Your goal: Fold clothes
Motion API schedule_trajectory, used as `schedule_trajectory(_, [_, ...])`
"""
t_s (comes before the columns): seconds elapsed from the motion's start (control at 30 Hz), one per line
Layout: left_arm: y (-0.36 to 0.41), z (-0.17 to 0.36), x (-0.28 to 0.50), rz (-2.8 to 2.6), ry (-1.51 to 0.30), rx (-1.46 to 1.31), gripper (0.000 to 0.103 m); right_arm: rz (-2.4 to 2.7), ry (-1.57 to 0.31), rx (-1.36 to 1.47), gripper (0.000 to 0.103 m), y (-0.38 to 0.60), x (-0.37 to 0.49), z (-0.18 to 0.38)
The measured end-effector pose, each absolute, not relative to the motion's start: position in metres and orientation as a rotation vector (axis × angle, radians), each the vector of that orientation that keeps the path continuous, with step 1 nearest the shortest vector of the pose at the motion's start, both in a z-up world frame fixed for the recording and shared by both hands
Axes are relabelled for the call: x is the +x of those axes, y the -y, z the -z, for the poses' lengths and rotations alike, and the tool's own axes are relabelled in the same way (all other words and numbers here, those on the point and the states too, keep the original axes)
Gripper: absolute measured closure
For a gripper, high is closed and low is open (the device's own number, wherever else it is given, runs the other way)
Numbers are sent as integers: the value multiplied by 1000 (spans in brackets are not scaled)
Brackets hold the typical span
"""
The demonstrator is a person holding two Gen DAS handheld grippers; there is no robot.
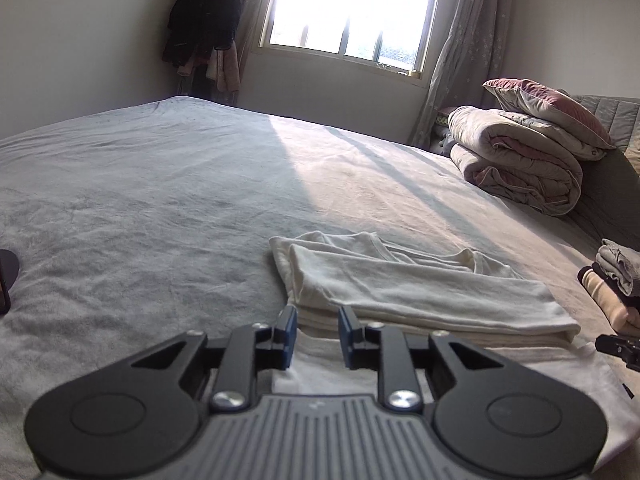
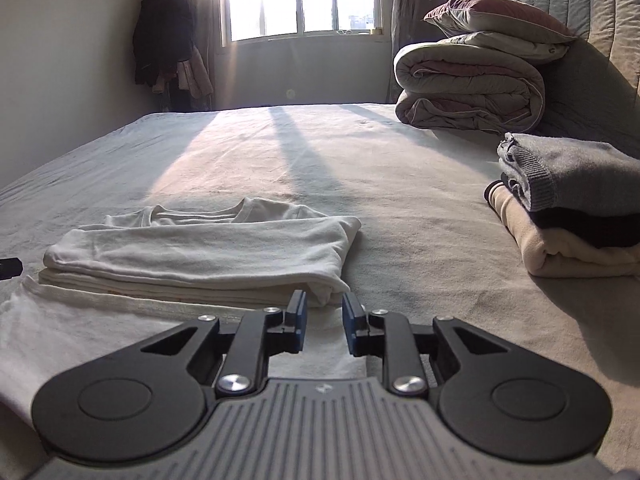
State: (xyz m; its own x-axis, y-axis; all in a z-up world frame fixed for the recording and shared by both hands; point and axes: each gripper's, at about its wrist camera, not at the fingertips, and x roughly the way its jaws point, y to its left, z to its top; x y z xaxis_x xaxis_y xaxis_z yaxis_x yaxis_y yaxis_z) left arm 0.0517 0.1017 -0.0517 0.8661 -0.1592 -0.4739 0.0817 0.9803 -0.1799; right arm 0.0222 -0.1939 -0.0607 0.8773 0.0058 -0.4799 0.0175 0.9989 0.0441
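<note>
While the cream shirt [image 1: 420, 292] lies part-folded on the bed [image 1: 140, 200], left gripper [image 1: 317, 338] and right gripper [image 2: 323, 326] hover low above it, jaws slightly parted, gripping nothing.

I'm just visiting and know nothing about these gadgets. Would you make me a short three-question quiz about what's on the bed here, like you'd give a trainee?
1. True or false: the white shirt lies partly folded on the bed.
2. In the right wrist view, what tops the pile of folded clothes at the right edge?
A. a grey sweater
B. a red towel
C. a blue cap
3. Fill in: at the far right of the bed, a pillow rests on a rolled ____.

Key
1. True. Its upper part is doubled over, while a single layer lies under both hand-held grippers, left and right.
2. A, the grey sweater.
3. Quilt.
</note>
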Motion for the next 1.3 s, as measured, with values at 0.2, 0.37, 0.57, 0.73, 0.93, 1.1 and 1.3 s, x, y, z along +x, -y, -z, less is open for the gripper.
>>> schedule_trajectory(0.2, [-87,76,64,175,-629,-62,76,-99,-600,84,74,193,33,88])
schedule_trajectory(0.37, [-95,66,54,182,-640,-87,72,-93,-627,208,70,214,27,76])
schedule_trajectory(0.57, [-135,54,34,217,-705,-313,61,-125,-671,377,60,244,4,57])
schedule_trajectory(0.73, [-176,55,15,227,-773,-514,51,-124,-719,555,55,277,-26,53])
schedule_trajectory(0.93, [-222,83,4,241,-941,-879,48,-136,-814,795,53,305,-56,65])
schedule_trajectory(1.1, [-222,105,-1,324,-1020,-1106,48,-217,-900,973,53,302,-61,85])
schedule_trajectory(1.3, [-198,119,5,298,-977,-1210,54,-208,-872,1031,53,286,-48,96])
